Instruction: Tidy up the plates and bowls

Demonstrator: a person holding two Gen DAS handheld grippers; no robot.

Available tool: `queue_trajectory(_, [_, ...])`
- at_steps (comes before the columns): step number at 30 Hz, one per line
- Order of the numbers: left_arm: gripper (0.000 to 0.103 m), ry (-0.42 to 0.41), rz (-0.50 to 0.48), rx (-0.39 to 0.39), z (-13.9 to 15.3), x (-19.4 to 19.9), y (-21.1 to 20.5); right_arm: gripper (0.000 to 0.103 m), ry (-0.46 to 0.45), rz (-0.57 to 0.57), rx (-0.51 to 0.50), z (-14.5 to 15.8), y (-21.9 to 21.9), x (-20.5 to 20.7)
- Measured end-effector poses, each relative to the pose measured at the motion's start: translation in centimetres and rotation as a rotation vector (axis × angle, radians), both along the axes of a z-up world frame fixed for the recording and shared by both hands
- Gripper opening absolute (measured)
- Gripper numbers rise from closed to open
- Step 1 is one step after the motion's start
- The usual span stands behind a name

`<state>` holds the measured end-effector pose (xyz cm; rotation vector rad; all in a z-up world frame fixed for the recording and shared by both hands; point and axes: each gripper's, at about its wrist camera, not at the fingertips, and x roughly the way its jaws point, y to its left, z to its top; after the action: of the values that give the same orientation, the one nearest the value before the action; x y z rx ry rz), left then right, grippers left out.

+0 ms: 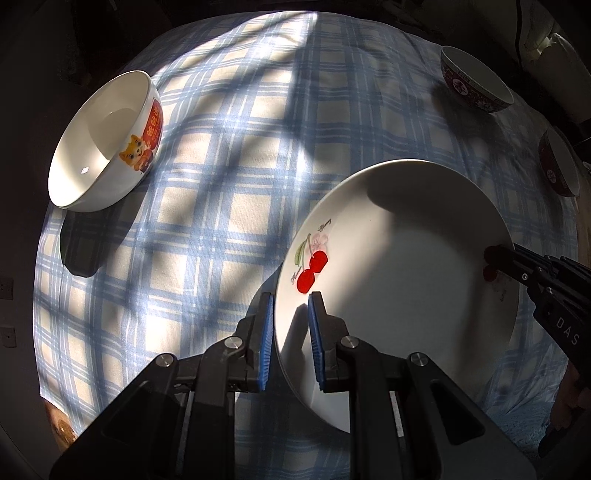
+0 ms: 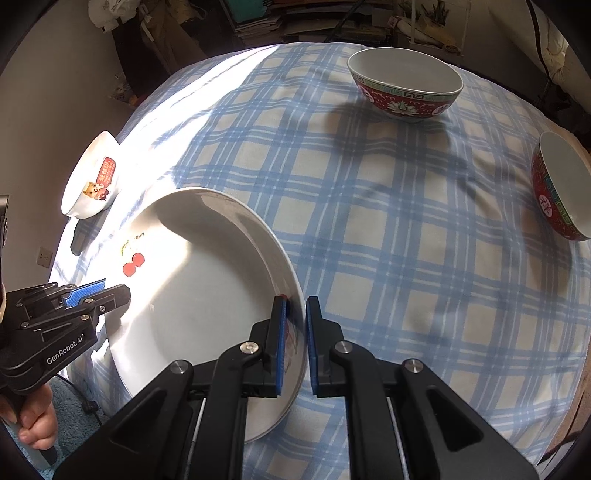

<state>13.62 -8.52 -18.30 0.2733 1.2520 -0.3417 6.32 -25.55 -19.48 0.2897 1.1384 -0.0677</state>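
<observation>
A white plate with red cherries [image 1: 399, 273] sits at the near side of the blue checked tablecloth [image 1: 229, 177]. My left gripper [image 1: 291, 310] straddles its left rim, blue pads close on either side of it. My right gripper [image 2: 295, 314] straddles the opposite rim of the plate [image 2: 207, 280] in the same way; it shows at the right in the left wrist view [image 1: 496, 258]. The left gripper shows at the left in the right wrist view [image 2: 110, 291]. A white bowl with a cat picture [image 1: 107, 140] [image 2: 92, 181] stands at the far left.
Two red patterned bowls stand at the far right: one at the back [image 2: 406, 85] [image 1: 476, 79], one near the right edge [image 2: 561, 188] [image 1: 557, 162]. Shelves and clutter [image 2: 314, 18] lie beyond the table. The cloth's left edge drops off near the cat bowl.
</observation>
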Motion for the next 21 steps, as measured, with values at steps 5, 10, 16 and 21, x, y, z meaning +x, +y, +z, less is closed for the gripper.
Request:
queue_trajectory(5, [0.017, 0.018, 0.01, -0.025, -0.13, 0.2, 0.14, 0.012, 0.002, -0.009, -0.011, -0.34, 0.1, -0.06])
queue_trajectory(10, [0.02, 0.028, 0.009, -0.014, -0.68, 0.43, -0.01, 0.012, 0.004, -0.017, 0.003, -0.51, -0.18, -0.11])
queue_trajectory(16, [0.02, 0.024, 0.008, -0.008, -0.74, 0.57, -0.06, 0.015, 0.008, -0.028, 0.003, -0.34, -0.1, -0.22])
queue_trajectory(21, [0.02, 0.004, 0.001, 0.001, -0.02, 0.27, -0.33, 0.016, 0.001, -0.019, -0.022, -0.1, 0.24, -0.29])
